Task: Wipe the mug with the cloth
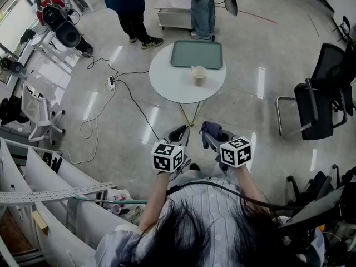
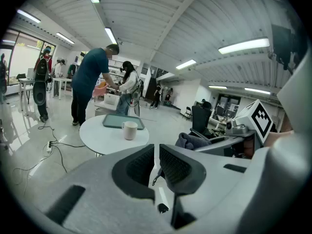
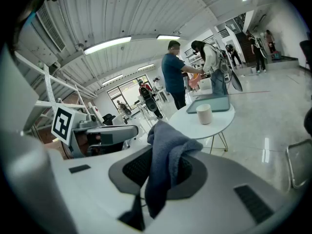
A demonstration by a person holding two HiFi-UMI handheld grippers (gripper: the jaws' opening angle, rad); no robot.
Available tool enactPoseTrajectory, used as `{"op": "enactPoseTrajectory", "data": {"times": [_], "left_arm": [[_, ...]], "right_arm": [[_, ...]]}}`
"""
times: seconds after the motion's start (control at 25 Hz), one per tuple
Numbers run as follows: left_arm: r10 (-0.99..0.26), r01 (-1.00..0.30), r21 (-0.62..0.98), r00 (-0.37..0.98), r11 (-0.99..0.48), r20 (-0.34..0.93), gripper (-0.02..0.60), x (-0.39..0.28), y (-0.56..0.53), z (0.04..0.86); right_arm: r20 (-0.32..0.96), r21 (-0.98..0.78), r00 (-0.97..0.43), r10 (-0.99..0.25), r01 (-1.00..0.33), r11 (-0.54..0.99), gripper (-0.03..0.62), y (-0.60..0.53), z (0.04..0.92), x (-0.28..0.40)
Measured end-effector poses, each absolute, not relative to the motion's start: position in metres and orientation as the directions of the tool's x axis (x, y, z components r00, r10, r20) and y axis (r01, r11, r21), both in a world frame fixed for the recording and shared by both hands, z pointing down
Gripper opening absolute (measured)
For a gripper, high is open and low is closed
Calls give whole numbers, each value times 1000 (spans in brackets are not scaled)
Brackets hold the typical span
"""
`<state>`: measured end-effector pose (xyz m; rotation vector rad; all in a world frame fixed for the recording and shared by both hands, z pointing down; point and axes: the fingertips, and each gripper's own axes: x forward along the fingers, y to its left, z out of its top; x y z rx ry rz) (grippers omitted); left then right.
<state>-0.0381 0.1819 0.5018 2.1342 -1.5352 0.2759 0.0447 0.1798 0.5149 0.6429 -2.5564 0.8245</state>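
Observation:
A cream mug stands on a round white table, in front of a green tray; it also shows as the mug and the mug. Both grippers hang well short of the table, above the floor. My right gripper is shut on a dark blue-grey cloth, which drapes over its jaws; the cloth and the cloth show in the other views too. My left gripper is shut with nothing between its jaws.
Two people stand beyond the table by a white cart. A power strip and cables lie on the floor to the left. A black office chair stands at the right. White shelving is at the near left.

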Motion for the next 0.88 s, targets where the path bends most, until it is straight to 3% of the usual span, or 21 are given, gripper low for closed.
{"op": "enactPoseTrajectory", "data": {"times": [0.88], "left_arm": [[-797,-919,312,370,-240,478,44,-49,177,535]], "right_arm": [[479,-500,-816,-323,-557,663,80,169,529,44]]}}
